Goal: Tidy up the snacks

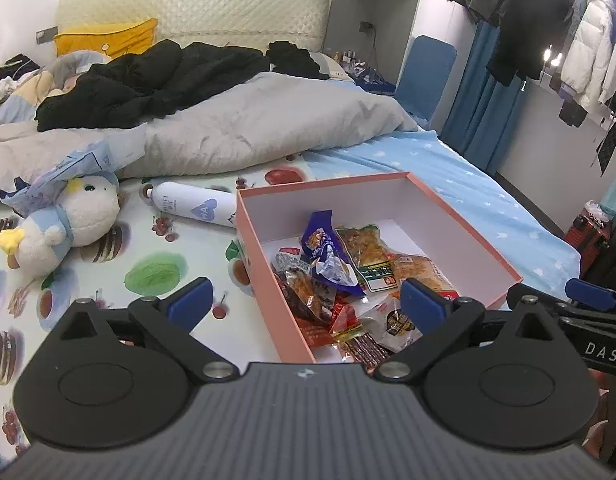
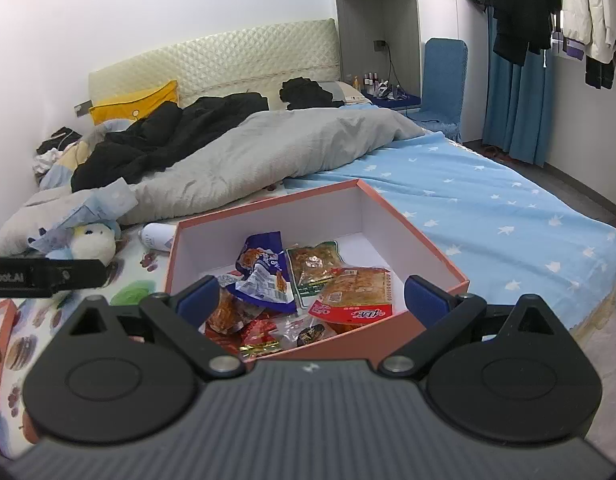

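Snack packets (image 2: 292, 292) lie heaped in an open pink box (image 2: 435, 256) on the bed (image 2: 487, 208). Left gripper (image 1: 304, 304) and right gripper (image 2: 311, 298) hang over its near end, jaws wide, apparently empty. White bottle (image 1: 192, 204) and plush toy (image 1: 64, 224) lie beside it.

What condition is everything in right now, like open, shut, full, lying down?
Pink box: open, no lid on it, resting on the bed.
Snack packets: piled inside the box, sealed as far as I can tell.
White bottle: lying on its side.
Plush toy: lying down.
Left gripper: jaws wide, empty.
Right gripper: jaws wide, empty.
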`<state>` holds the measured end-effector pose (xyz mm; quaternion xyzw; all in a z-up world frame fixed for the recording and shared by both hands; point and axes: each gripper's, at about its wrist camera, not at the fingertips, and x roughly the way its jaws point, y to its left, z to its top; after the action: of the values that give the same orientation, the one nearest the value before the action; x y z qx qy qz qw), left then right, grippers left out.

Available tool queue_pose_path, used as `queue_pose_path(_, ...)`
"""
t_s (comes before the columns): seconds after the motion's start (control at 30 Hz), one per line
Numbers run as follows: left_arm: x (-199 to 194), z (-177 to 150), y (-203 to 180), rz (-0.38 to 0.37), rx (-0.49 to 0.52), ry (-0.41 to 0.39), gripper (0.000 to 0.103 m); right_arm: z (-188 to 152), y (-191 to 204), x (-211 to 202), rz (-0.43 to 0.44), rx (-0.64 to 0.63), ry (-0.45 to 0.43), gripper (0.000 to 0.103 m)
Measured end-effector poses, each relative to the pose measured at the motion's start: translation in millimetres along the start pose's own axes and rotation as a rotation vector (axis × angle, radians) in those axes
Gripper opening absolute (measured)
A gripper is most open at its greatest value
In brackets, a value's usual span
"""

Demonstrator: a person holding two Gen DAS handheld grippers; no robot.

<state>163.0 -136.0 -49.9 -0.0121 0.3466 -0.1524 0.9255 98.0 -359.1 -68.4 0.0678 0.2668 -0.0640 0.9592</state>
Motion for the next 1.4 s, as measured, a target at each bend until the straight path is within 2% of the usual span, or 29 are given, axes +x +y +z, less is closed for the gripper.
queue_pose_path(0.8,-3.5,8.2,5.9,0.09,-0.02,-0.005,0.103,0.3,-2.5,-0.7,0.022,0.021,0.011,0.101)
queue_pose_path(1.4,-4.9,5.8,3.2,0.076,-0.017,-0.002,0.103,1.3,-3.5,0.7,0.011,0.033,0.02,0.101)
